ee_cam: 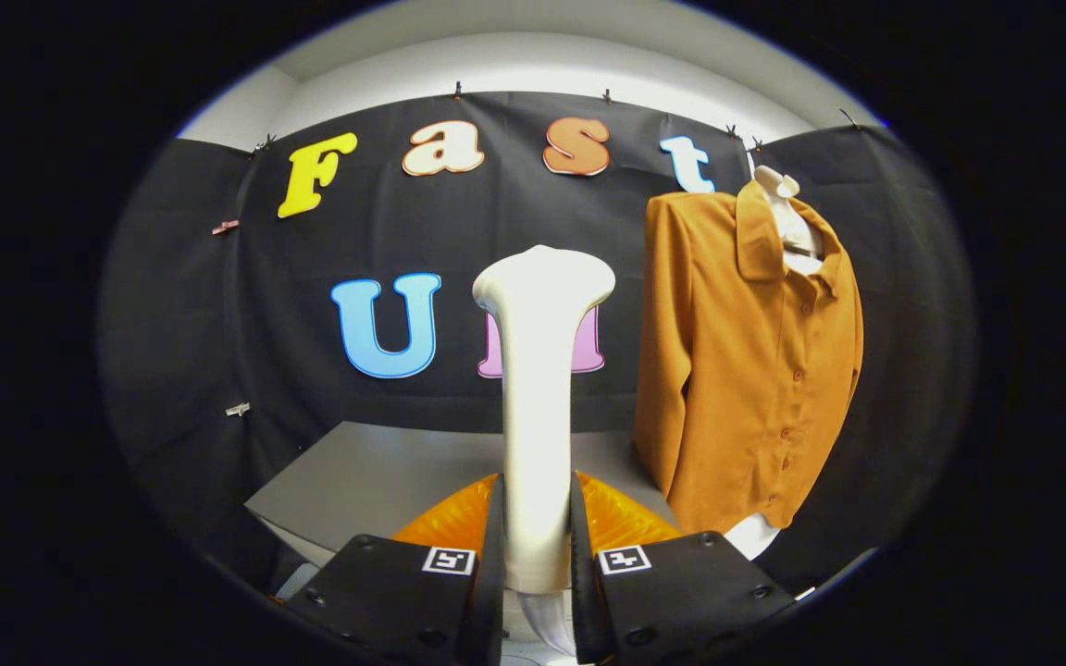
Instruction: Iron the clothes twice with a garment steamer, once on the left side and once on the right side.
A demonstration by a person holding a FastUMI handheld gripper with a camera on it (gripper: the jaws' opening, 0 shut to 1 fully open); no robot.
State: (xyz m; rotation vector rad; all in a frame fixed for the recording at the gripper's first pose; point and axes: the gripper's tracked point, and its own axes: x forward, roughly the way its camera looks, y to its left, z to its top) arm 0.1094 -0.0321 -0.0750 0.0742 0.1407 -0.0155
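Observation:
My gripper (537, 546) is shut on the handle of a white garment steamer (538, 388), which stands upright between the fingers with its wide head at the top. An orange-brown button shirt (746, 361) hangs on a white mannequin stand to the right of the steamer and beyond it. The steamer head is apart from the shirt, level with its upper sleeve. The shirt's collar is open, and white shows at the neck (787, 208) and below the hem.
A grey table (376, 472) lies ahead under the steamer and reaches to the shirt's base. An orange translucent piece (445, 523) sits just behind the fingers on both sides of the handle. Black cloth walls close the booth behind and to the sides.

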